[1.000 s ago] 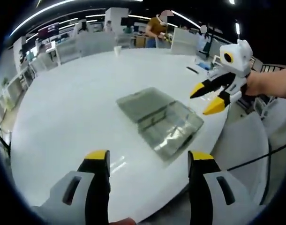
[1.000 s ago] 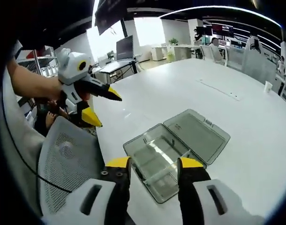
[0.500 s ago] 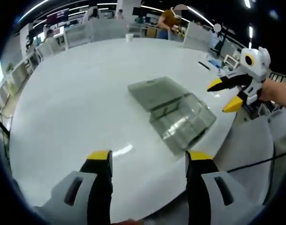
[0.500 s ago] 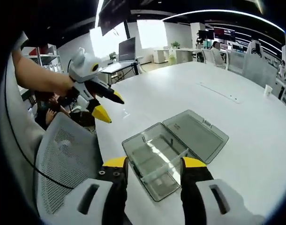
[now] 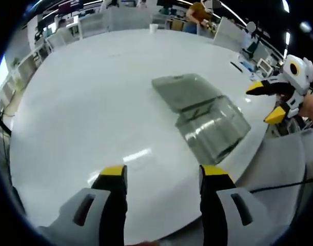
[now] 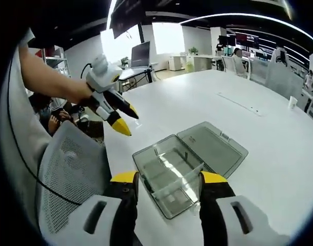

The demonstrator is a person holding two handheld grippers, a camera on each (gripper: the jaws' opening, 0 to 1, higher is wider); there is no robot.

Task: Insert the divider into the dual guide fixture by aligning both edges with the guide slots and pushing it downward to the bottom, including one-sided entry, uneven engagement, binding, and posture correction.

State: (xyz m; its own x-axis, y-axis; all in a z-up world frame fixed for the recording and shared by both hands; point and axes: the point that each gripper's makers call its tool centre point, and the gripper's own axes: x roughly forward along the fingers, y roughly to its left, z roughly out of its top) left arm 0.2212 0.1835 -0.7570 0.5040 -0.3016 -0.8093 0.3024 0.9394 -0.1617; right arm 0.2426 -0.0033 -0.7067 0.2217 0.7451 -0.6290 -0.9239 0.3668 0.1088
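Clearly, the transparent box [image 6: 169, 177] lies on the white table [image 6: 279, 138], near the table edge, with its lid [image 6: 213, 148] folded open flat beside it. Inside the box stands a thin clear divider [image 6: 183, 177], across the tray; whether both its edges sit in the guide slots I cannot tell. In the left gripper view the same box [image 5: 213, 128] is seen in the middle right of the table [image 5: 95, 102], with the lid [image 5: 183, 91] on its far side.

Neither claw holds anything. The right gripper [image 6: 168, 180] hovers just in front of the box, its yellow-tipped jaws spread apart and empty. The left gripper [image 5: 159, 174] is also spread wide and empty, above the bare table, well apart from the box. In the right gripper view the left gripper [image 6: 120, 118] is held in a hand [image 6: 79, 92] to the left of the box, over a grey mesh chair [image 6: 69, 179].
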